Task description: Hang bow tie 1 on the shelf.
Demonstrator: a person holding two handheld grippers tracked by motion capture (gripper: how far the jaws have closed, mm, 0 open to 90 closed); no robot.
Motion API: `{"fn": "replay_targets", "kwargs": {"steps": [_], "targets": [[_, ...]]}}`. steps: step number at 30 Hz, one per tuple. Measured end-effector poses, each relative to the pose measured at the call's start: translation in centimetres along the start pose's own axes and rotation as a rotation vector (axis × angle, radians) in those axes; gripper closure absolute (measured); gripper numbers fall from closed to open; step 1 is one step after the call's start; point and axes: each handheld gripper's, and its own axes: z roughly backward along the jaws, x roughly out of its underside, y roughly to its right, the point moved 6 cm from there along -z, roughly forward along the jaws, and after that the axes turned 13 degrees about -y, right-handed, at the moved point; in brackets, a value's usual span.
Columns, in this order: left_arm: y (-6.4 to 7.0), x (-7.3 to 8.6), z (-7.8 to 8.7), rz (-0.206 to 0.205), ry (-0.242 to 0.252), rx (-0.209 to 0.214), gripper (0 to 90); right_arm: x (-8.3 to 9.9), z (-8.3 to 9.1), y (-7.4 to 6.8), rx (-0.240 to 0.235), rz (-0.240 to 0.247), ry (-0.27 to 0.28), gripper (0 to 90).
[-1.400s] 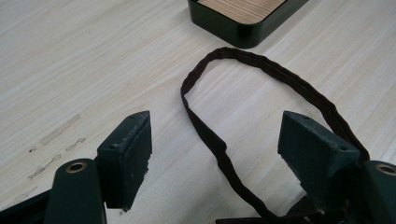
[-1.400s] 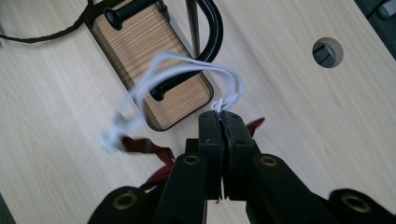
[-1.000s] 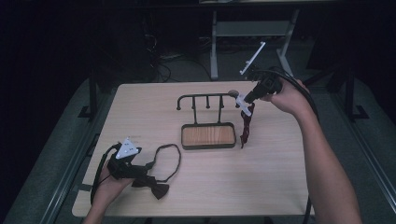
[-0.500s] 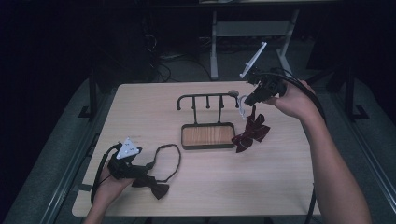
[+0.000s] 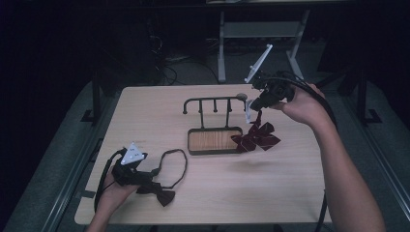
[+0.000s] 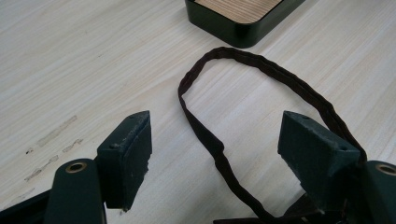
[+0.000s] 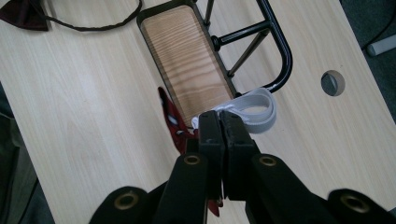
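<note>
1. High view: a light wooden table (image 5: 290, 193) carries a black rack (image 5: 212, 108) with a wood-panelled base tray (image 5: 214, 140) at its middle
2. The right gripper (image 5: 251, 107), held above the rack's right end, has its jaws pressed together on the white strap (image 7: 254, 112) of a red patterned bow tie (image 5: 255, 136), which hangs just beside the tray
3. The left gripper (image 5: 145, 180) rests near the table's front left edge, jaws spread wide, gripping nothing
4. A dark brown bow tie (image 5: 164, 195) lies there, its strap loop (image 6: 210, 140) running between those jaws
</note>
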Motion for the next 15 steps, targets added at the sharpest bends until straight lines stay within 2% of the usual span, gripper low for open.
{"fn": "replay_targets", "kwargs": {"steps": [7,15], "targets": [[-0.04,0.03,-0.02,0.004,-0.001,0.003,26.4,0.10,-0.19,-0.26,-0.021,0.006,0.014,88.3],[0.15,-0.06,-0.07,-0.004,-0.001,0.004,26.4,-0.22,0.14,-0.80,-0.010,0.020,0.024,88.3]]}}
